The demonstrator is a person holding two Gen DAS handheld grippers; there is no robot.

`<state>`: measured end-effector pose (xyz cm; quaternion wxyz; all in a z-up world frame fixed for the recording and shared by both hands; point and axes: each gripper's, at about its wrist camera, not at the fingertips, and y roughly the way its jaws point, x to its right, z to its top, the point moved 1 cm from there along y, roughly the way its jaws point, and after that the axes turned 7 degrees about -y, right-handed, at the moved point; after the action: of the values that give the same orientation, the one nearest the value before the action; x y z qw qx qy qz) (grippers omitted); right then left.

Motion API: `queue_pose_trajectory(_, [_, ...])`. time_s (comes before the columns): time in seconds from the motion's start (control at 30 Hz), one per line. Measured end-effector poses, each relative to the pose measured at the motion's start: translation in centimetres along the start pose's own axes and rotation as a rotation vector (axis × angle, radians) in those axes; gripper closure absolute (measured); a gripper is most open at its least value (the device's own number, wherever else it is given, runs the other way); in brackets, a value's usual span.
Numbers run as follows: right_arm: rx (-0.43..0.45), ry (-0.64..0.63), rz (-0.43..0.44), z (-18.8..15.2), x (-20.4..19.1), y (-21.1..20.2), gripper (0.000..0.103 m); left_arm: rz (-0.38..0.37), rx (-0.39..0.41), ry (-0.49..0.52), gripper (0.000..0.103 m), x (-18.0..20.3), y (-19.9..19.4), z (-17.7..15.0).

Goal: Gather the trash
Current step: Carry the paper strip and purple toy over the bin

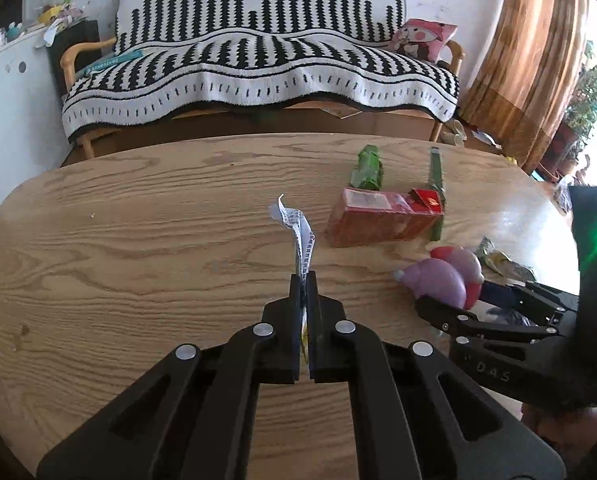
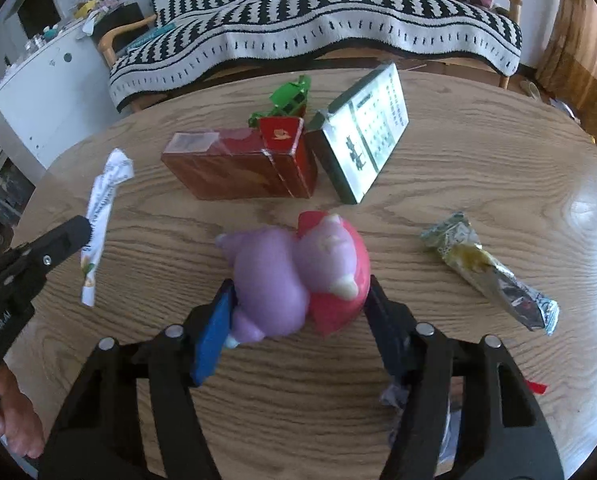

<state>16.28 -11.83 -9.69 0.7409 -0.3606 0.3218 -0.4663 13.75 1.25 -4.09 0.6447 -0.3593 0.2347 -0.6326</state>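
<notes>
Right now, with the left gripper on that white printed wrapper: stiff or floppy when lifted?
Likely floppy: the white printed wrapper is thin and creased, its free end curling beyond the left gripper. Probably very light, so it may flutter. The jaws look closed on it, so it seems unlikely to slip.

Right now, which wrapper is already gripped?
The white printed wrapper, clamped in the left gripper. The foil wrapper lies loose on the table.

Oval wooden table (image 1: 138, 240), striped-blanket sofa (image 1: 258, 64), pink cushion (image 1: 422, 40), brown curtain (image 1: 530, 60), white cabinet (image 1: 6, 120)
</notes>
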Motion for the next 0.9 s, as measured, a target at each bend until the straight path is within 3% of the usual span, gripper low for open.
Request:
queue_pose_trajectory(0.2, [0.065,-0.015,-0.024,-1.4,1.3,-4.8,0.047,-0.031,0.002,0.052,0.102,3.2,-0.7,-1.0])
queue_pose_trajectory(0.43, [0.106,0.051,-0.109,-5.3,6.7,-10.8,0.047,-0.106,0.023,0.141,0.102,10.0,-2.3,-2.6])
queue_pose_trajectory(0.73, [0.146,0.201,-0.25,-14.2,17.0,-19.4,0.047,-0.274,0.002,0.269,0.102,22.8,-4.1,-6.7])
queue_pose_trajectory(0.9, [0.157,0.321,-0.322,-20.9,23.9,-24.4,0.047,-0.385,-0.013,0.37,0.102,31.1,-5.6,-10.8])
